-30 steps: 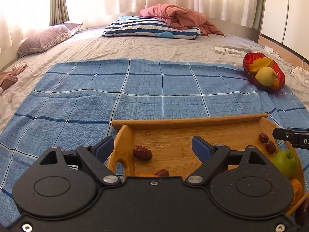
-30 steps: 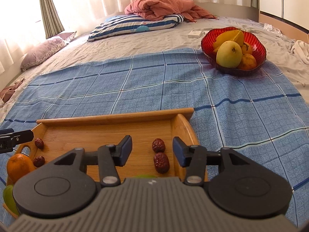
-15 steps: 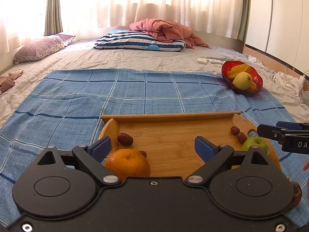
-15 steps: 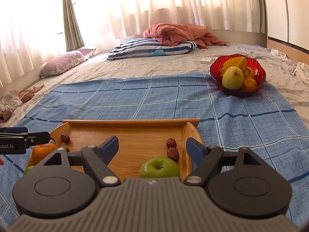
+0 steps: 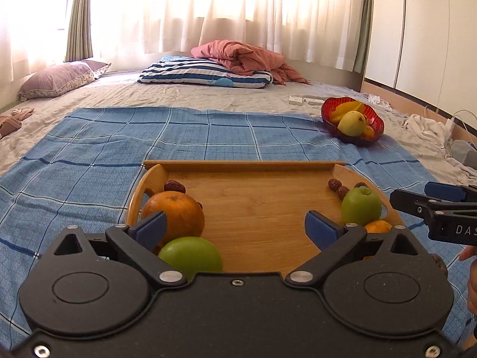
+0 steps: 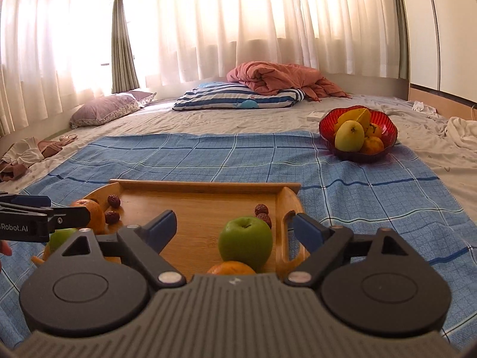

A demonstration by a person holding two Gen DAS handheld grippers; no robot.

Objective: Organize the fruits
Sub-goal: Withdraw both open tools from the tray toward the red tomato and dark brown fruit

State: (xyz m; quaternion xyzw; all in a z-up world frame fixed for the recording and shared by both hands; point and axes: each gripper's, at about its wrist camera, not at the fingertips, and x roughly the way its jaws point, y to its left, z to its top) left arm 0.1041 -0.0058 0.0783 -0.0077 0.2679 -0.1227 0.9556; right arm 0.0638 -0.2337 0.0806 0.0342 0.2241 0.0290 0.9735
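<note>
Both tongs, left (image 5: pixel 235 226) and right (image 6: pixel 232 226), are spread wide and hold nothing above the rectangular bamboo tray (image 5: pixel 256 205), which carries oranges, green apples and dates on the blue checked cloth (image 5: pixel 208 137).

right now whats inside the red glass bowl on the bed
The scalloped red glass bowl holds a yellow-green pear-like fruit in front, two small orange fruits beside it and a yellow ridged fruit behind. Anything beneath them is hidden.
</note>
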